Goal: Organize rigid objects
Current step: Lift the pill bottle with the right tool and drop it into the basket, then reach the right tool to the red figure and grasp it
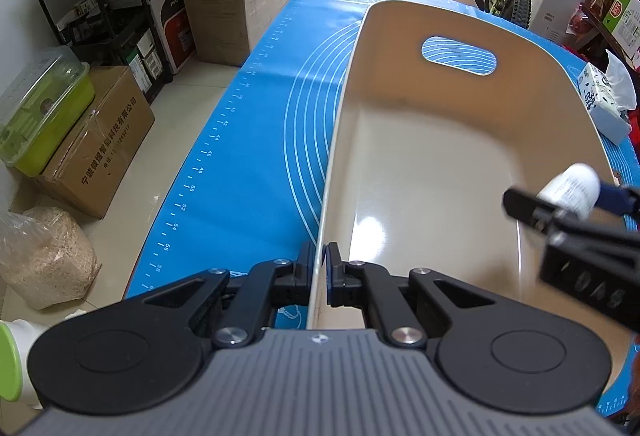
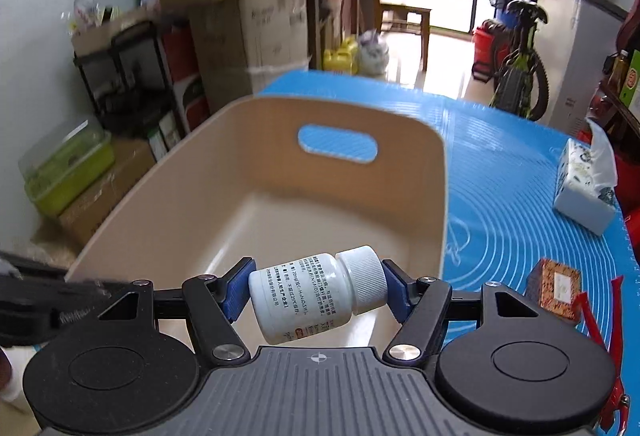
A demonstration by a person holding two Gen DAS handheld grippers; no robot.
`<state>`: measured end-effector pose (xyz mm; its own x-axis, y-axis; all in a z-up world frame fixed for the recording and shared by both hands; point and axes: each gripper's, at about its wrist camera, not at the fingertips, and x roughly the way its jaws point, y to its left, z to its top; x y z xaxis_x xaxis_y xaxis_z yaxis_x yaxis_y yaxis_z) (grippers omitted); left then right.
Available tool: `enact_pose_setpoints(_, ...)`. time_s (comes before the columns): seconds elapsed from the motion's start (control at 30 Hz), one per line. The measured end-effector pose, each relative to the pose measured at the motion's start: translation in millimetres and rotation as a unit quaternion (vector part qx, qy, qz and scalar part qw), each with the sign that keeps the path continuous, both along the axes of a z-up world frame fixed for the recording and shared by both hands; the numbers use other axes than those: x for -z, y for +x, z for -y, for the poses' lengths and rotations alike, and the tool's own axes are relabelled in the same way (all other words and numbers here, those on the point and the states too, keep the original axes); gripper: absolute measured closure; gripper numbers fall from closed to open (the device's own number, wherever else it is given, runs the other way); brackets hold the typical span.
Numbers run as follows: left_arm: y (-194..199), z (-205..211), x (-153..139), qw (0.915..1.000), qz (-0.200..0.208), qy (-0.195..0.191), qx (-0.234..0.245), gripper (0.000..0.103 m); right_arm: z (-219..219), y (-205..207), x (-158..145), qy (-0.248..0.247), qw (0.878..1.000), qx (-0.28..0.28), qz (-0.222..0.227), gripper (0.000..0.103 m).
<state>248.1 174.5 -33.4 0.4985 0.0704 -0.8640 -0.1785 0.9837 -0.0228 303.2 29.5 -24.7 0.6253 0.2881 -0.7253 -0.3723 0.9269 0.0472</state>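
Tissue box [image 2: 584,188] right of bin [image 2: 280,172] | patterned box [image 2: 554,288] nearer | bottle [image 2: 316,296] in right tool [image 2: 316,292]

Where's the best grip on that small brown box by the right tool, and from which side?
Box lies flat on the mat, apart from the tissue pack, its upper face showing. Come from above and close across two opposite side walls, probably the narrower span. The right tool holds the bottle, so drop that first.
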Motion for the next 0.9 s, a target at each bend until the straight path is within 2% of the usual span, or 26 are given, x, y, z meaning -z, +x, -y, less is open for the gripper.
enact_pose_setpoints(0.17,0.0,1.5,0.1,1.0000,0.000,0.001,0.001,0.095,-20.9,-7.5,10.7,-0.063,0.997,-0.034,-0.005,0.037)
enact_pose_setpoints(0.27,-0.2,1.8,0.6,1.0000,-0.001,0.002,0.000,0.095,-29.2,-10.5,11.6,-0.082,0.995,-0.047,-0.005,0.036)
enact_pose_setpoints(0.33,-0.3,1.9,0.6,1.0000,0.000,0.003,0.000,0.095,-27.0,-10.4,8.4,-0.070,0.997,-0.043,-0.005,0.032)
enact_pose_setpoints(0.5,-0.2,0.8,0.4,1.0000,-0.001,0.001,-0.002,0.095,-5.6,-10.3,-6.9,-0.024,0.999,-0.027,-0.002,0.028)
enact_pose_setpoints(0.73,-0.2,0.8,0.4,1.0000,-0.001,0.000,-0.003,0.095,46.7,-19.0,-44.0,0.042,0.999,0.016,0.023,0.021)
enact_pose_setpoints(0.9,-0.1,0.7,0.1,1.0000,-0.002,-0.001,-0.004,0.095,85.0,-21.9,-62.8,0.070,0.995,0.053,0.043,0.020)
